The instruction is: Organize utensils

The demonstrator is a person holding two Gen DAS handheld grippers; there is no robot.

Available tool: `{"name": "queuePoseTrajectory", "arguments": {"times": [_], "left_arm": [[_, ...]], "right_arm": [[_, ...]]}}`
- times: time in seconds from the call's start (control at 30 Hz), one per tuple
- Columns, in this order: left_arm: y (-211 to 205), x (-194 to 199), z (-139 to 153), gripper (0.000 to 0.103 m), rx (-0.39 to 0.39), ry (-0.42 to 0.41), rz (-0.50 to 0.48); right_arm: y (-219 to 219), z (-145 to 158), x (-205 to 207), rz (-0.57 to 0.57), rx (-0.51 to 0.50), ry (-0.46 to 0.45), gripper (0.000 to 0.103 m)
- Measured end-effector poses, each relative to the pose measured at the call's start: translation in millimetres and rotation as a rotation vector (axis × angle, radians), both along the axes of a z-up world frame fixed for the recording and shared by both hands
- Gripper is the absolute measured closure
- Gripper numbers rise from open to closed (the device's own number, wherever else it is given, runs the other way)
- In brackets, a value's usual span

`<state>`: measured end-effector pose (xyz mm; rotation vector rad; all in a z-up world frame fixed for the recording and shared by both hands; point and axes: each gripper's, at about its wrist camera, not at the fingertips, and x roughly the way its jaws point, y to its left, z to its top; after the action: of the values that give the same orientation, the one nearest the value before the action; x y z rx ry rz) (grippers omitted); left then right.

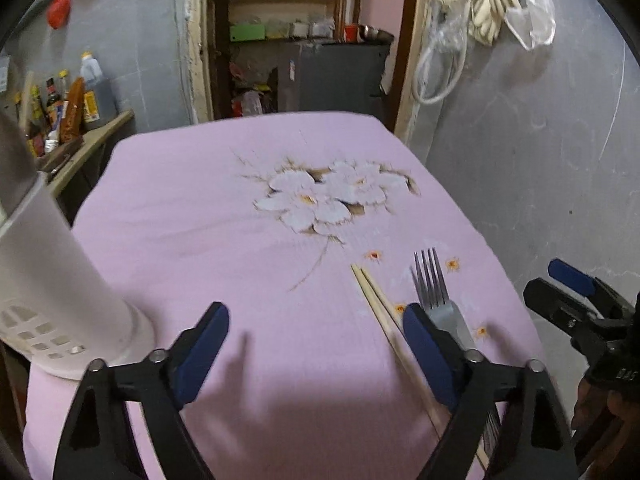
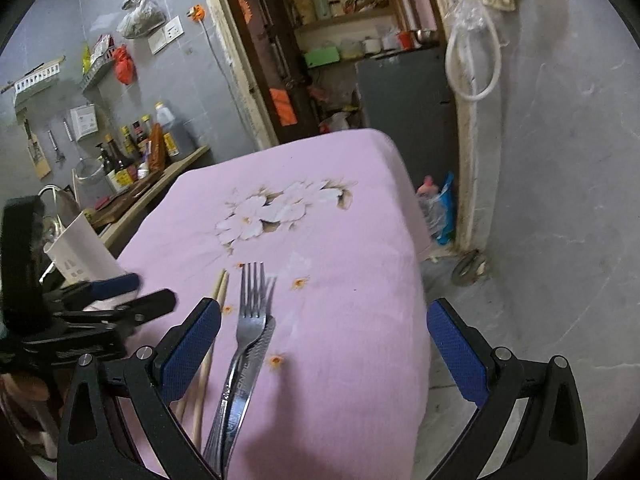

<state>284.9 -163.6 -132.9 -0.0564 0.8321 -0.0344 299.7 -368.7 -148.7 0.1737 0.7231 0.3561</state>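
Two steel forks (image 2: pixel 250 332) lie stacked on the pink flowered tablecloth (image 2: pixel 340 240), tines pointing away, with a pair of wooden chopsticks (image 2: pixel 208 356) just left of them. They also show in the left wrist view as forks (image 1: pixel 434 292) and chopsticks (image 1: pixel 380 304). A white perforated utensil holder (image 1: pixel 52 276) stands at the table's left; it also shows in the right wrist view (image 2: pixel 82 252). My left gripper (image 1: pixel 316 344) is open and empty above the cloth, between holder and chopsticks. My right gripper (image 2: pixel 324 352) is open and empty, above the forks' right side.
A counter (image 2: pixel 160 184) with sauce bottles (image 2: pixel 136 148) runs along the left wall. A doorway with shelves and a grey cabinet (image 2: pixel 400 120) lies behind the table. The table's right edge drops to a grey floor (image 2: pixel 540 280). Bags hang on the right wall (image 1: pixel 488 4).
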Motion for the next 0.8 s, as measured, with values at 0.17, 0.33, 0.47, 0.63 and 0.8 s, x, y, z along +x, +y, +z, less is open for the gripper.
{"name": "queuePoseTrajectory", "arguments": {"times": [0.17, 0.33, 0.47, 0.63, 0.8], "left_arm": [[-4.1, 11.3, -9.4, 0.056, -0.039, 0.061, -0.062], [-10.6, 15.3, -15.6, 0.068, -0.074, 0.101, -0.124], [-15.1, 18.0, -17.2, 0.071, -0.091, 0.115, -0.155], [-23.6, 25.6, -24.0, 0.076, -0.064, 0.152, -0.175], [-30.4, 28.2, -24.5, 0.076, -0.027, 0.155, -0.195]], "right_arm": [[7.3, -8.0, 23.3, 0.027, 0.015, 0.027, 0.031], [19.1, -17.1, 40.8, 0.095, 0.034, 0.075, 0.045], [29.1, -22.5, 44.2, 0.15, 0.041, 0.102, 0.057], [37.5, -31.0, 51.2, 0.201, 0.059, 0.147, 0.066], [43.0, -34.9, 55.9, 0.239, 0.081, 0.172, 0.067]]}}
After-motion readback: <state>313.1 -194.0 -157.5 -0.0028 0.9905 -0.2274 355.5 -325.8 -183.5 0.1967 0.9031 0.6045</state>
